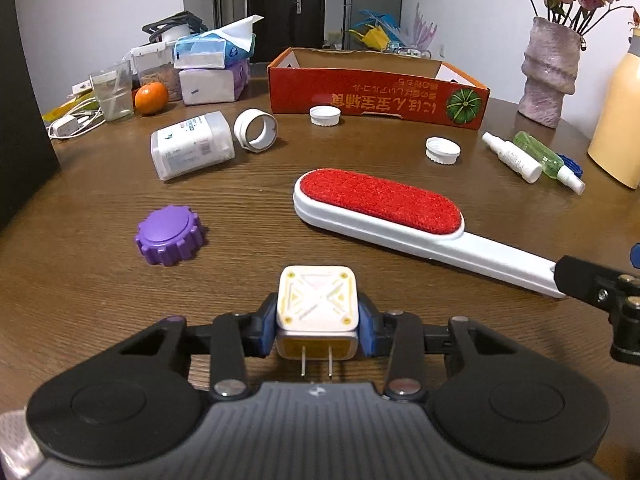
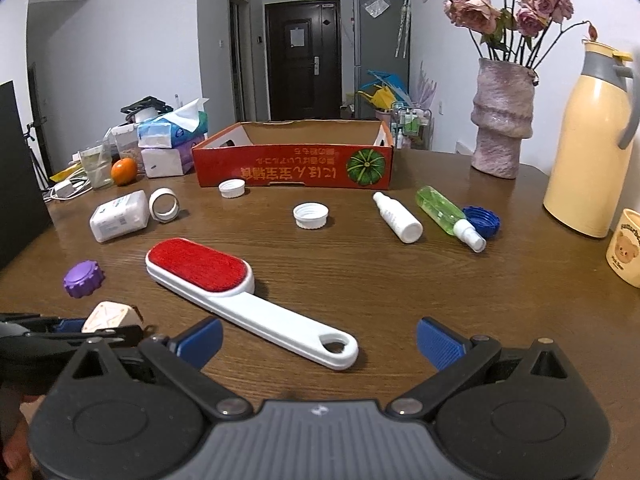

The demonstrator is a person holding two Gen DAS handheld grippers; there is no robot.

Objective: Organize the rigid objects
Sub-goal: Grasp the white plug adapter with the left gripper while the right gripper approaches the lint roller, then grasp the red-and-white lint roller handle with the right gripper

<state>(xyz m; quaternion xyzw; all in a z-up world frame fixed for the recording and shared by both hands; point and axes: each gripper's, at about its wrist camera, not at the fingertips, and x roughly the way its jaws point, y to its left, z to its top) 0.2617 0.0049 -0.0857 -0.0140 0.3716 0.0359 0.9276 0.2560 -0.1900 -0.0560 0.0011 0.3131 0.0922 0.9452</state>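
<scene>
A charger (image 1: 317, 309) is being clamped between the blue pads (image 1: 262, 330) of the left hand-held gripper (image 1: 317, 332), its prongs pointing back toward the camera and its square face turned up; held by its flat sides, it is judged unlikely to twist when carried. It is being kept low over the counter (image 1: 100, 208); whether it is clear of the surface cannot be told. Ahead and to the left of that gripper a purple cap (image 1: 170, 235) is lying, and farther ahead a white bottle (image 1: 191, 145) is lying on its side with a tape roll (image 1: 256, 130) just beside it.

Ahead and to the right, a lint brush (image 1: 380, 208) is lying diagonally, red pad up. Its handle end is being straddled by the right hand-held gripper (image 2: 318, 340), whose jaws are standing wide apart with nothing pressed between them; the handle is lying nearer the left pad than the right.

Beyond both grippers a red box (image 2: 292, 168) is standing open-topped, probably the place where the things are being gathered. Two white caps (image 2: 311, 216) are lying in front of it, and right of them a white spray bottle (image 2: 398, 218), a green spray bottle (image 2: 446, 210) and a blue cap (image 2: 482, 220).

A bare strip of counter is being left open between charger and box, past the brush head. The right side is being crowded by a vase (image 2: 502, 120), a flask (image 2: 588, 148) and a mug (image 2: 626, 248) near the edge.
</scene>
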